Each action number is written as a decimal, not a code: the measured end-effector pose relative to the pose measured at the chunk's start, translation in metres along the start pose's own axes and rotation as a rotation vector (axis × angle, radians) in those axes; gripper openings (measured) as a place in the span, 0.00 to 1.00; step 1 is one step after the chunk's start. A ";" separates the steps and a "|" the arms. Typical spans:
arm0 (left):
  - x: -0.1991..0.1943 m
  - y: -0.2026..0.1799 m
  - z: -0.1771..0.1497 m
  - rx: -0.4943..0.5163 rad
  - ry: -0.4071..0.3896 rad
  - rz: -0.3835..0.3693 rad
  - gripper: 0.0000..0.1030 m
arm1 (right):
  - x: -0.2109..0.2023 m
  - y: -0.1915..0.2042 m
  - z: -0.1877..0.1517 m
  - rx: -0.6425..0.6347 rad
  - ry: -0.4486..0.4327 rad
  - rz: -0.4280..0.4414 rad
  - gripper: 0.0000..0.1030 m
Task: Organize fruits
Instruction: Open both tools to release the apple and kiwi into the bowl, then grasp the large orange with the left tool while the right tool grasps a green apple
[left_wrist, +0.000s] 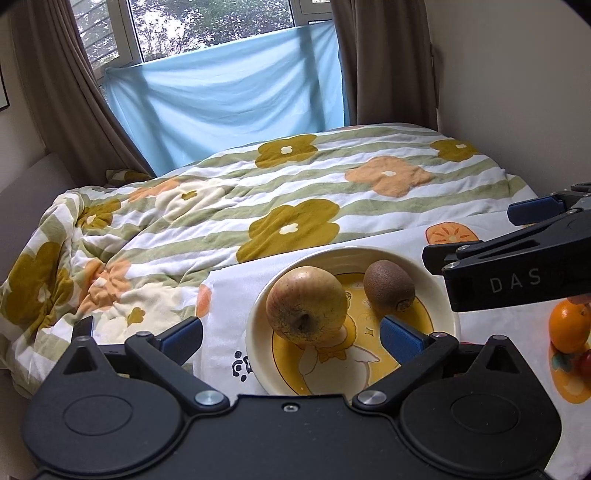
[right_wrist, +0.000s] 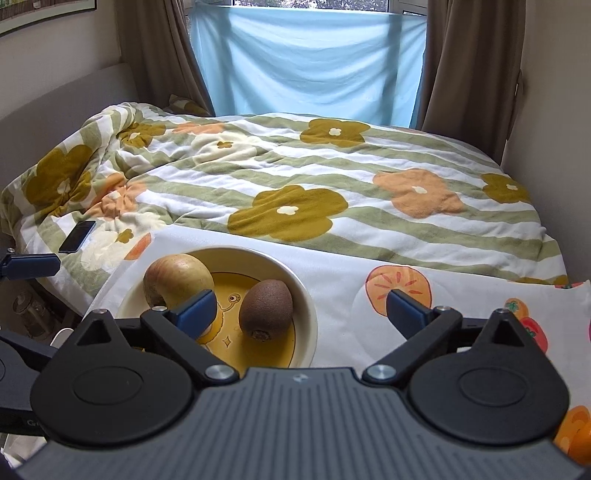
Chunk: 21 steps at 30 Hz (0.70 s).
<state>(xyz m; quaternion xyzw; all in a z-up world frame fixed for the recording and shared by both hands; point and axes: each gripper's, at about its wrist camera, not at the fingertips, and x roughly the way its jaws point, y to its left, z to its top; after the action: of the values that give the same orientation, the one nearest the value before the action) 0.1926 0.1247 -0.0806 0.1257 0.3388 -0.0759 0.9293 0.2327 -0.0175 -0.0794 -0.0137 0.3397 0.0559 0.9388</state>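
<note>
On the quilt (right_wrist: 295, 177), only the right wrist view shows a phone (right_wrist: 77, 236).

**Bedroom backdrop**

A flowered, green-striped quilt (right_wrist: 332, 184) covers the bed. A dark phone (right_wrist: 77, 236) lies on its left part. Beyond, a blue sheet (right_wrist: 310, 62) hangs across the window (left_wrist: 207, 26), between brown curtains (left_wrist: 66, 92).

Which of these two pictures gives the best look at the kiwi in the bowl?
The right wrist view: the kiwi lies close, whole and unobstructed in the bowl. The left wrist view shows it farther off, its lower edge partly hidden behind a blue fingertip.
</note>
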 end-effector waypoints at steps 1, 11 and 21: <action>-0.007 -0.003 0.000 -0.016 -0.003 0.000 1.00 | -0.006 -0.003 -0.001 0.004 -0.003 0.005 1.00; -0.064 -0.059 -0.005 -0.063 -0.055 0.023 1.00 | -0.076 -0.055 -0.030 0.013 -0.031 -0.004 1.00; -0.085 -0.119 -0.020 -0.008 -0.063 -0.083 1.00 | -0.127 -0.116 -0.079 0.060 0.000 -0.053 1.00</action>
<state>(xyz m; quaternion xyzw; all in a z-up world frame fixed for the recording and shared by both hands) 0.0890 0.0208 -0.0616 0.1053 0.3147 -0.1168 0.9361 0.0988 -0.1499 -0.0608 0.0053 0.3408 0.0210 0.9399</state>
